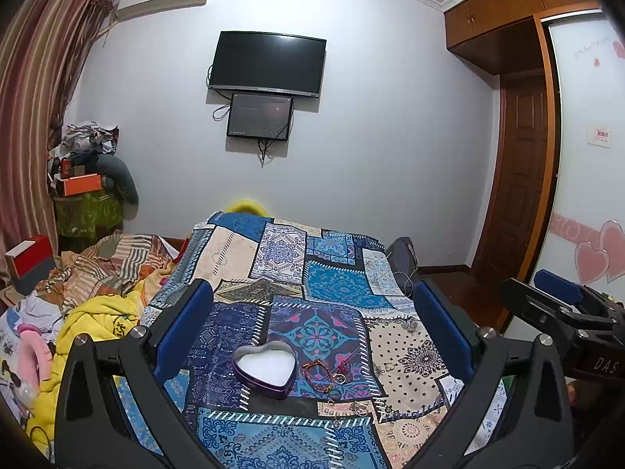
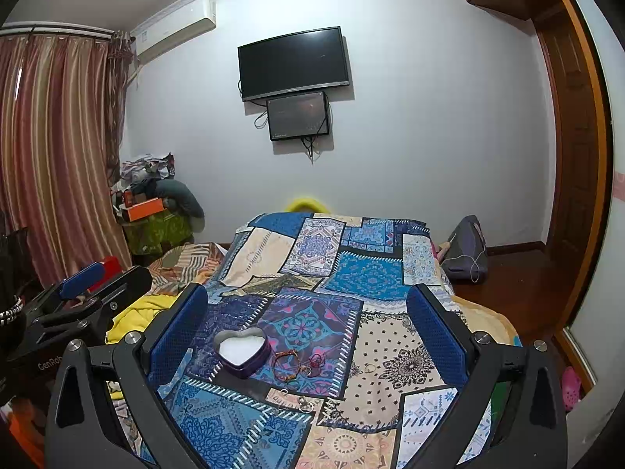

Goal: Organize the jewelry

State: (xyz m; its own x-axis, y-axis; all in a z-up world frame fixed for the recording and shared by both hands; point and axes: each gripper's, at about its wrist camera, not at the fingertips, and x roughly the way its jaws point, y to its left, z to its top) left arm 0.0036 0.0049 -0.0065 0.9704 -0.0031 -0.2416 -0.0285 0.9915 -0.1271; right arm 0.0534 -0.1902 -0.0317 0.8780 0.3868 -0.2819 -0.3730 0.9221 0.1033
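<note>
Both hand-held grippers hang above the patchwork-covered bed [image 1: 242,258], jaws spread wide and holding nothing: the left hand-held gripper [image 1: 312,328] and the right hand-held gripper [image 2: 306,326]. The purple heart-shaped tin [image 1: 265,367] with its white lining sits open on the cover, and just beside it on the right lie a red-brown beaded bracelet [image 2: 286,365] and a few small rings [image 2: 306,371]. A good first step would probably be to narrow the right jaws, come down straight over the bracelet, and pinch one side of its loop without catching the cloth.
</note>
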